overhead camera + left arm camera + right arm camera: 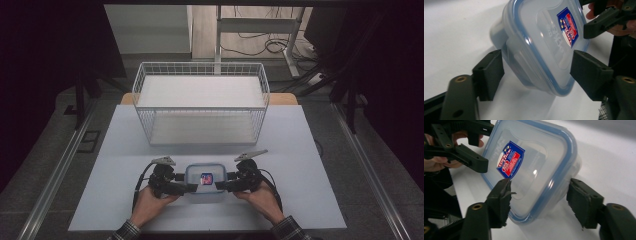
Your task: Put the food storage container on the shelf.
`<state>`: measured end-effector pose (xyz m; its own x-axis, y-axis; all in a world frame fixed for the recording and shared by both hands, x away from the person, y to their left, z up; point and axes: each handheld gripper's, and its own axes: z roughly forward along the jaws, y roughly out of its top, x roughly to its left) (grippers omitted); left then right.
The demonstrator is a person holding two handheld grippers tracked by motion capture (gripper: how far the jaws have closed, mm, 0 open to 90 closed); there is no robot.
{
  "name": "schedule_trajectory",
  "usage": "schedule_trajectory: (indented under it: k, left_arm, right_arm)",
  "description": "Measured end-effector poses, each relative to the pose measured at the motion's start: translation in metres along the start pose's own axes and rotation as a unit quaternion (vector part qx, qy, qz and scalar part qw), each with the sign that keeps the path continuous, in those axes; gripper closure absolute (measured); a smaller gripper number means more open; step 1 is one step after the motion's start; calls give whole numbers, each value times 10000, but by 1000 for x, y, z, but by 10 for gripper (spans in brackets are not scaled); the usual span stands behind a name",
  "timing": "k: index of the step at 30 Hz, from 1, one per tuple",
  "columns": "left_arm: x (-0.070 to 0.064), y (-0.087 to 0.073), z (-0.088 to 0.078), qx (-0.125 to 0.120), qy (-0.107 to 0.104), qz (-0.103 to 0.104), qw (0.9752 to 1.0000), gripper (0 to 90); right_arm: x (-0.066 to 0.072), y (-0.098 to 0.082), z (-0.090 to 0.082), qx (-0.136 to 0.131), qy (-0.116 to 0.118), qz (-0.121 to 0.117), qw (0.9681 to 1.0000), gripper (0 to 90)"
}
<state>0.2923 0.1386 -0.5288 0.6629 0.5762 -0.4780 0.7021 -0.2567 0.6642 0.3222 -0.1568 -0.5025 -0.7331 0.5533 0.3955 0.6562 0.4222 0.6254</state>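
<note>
We see the box (205, 181) on the near bench (300, 150), flanked by 2 claws. The left claw (189, 188) and right claw (221, 186) stand open around its ends, likely for a balanced lift toward the basket (201, 102) beyond.

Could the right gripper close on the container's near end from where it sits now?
Probably yes: the right gripper is open with its jaws either side of the container, nothing between them; the left gripper flanks the opposite end.
</note>
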Motion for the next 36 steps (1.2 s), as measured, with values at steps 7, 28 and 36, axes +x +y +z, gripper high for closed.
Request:
schedule_trajectory:
  k: [7, 28, 36]
  left_arm:
    - [10, -6, -12, -246, -477, -177, 9984, 498]
    - [21, -13, -15, -377, -869, -322, 9950, 569]
    - [25, -10, -19, -552, -1008, -522, 9920, 581]
  right_arm:
    - [-10, -7, -14, -214, 450, 243, 9985, 568]
    - [-19, -13, -9, -259, 877, 678, 9935, 556]
    - [-18, -12, -12, -485, 874, 617, 9931, 567]
